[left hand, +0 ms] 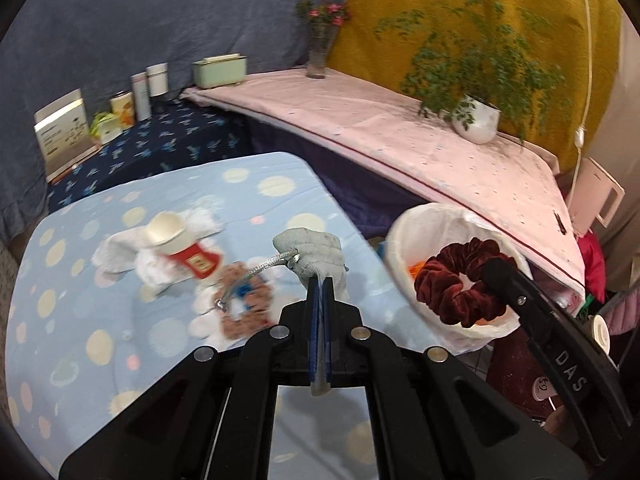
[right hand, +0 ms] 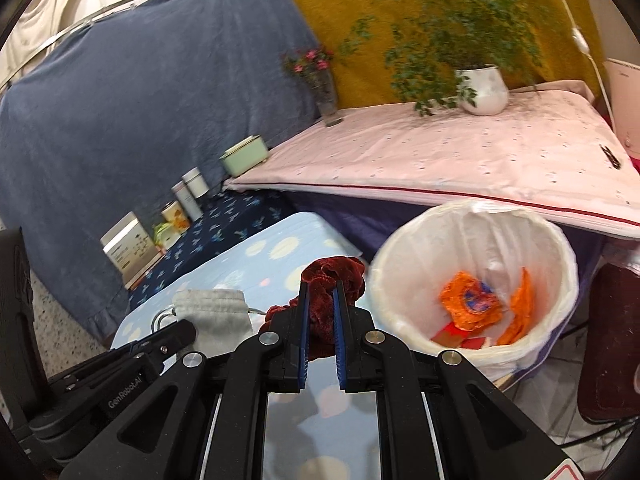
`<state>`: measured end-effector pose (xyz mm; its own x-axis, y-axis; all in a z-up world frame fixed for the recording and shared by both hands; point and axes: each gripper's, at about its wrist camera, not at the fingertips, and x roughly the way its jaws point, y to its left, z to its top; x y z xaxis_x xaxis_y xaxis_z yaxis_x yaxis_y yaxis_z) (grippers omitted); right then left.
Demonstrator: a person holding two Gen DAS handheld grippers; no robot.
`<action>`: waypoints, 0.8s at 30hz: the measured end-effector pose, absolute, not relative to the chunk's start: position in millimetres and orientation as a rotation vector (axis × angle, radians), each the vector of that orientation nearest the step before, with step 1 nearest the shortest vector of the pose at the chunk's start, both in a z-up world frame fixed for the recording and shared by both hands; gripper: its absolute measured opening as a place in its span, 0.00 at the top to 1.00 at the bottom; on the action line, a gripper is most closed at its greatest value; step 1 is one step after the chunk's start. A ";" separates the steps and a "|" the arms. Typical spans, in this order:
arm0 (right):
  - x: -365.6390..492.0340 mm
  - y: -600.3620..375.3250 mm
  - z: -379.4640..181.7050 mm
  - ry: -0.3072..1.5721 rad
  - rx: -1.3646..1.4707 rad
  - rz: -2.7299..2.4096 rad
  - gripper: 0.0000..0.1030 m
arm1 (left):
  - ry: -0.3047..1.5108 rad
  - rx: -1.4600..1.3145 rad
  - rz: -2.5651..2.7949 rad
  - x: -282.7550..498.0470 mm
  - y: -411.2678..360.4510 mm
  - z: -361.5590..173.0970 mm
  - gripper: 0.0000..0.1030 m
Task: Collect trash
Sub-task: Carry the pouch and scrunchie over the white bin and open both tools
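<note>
My left gripper (left hand: 320, 284) is shut on a grey drawstring pouch (left hand: 312, 256) with a silver cord, held above the blue dotted table (left hand: 120, 280). The pouch also shows in the right wrist view (right hand: 216, 312). My right gripper (right hand: 320, 292) is shut on a dark red velvet scrunchie (right hand: 332, 276), seen too in the left wrist view (left hand: 456, 284), held in front of the white-lined trash bin (right hand: 400, 264). The bin holds orange wrappers (right hand: 472, 300). On the table lie a tipped paper cup (left hand: 172, 236) on white tissue and a brownish scrunchie (left hand: 244, 304).
A pink-covered table (left hand: 400, 132) with a potted plant (left hand: 476, 116) and flower vase (left hand: 320, 48) stands behind the bin. A dark blue patterned surface (left hand: 168, 148) holds tins, a mint box and a book. Blue and yellow cloths hang behind.
</note>
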<state>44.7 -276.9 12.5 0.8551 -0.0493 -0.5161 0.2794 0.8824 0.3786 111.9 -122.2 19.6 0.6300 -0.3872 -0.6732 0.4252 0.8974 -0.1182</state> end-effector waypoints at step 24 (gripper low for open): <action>44.2 -389.5 -39.8 0.561 0.577 -0.396 0.83 | 0.806 0.153 -0.695 136.2 -267.9 -10.7 0.96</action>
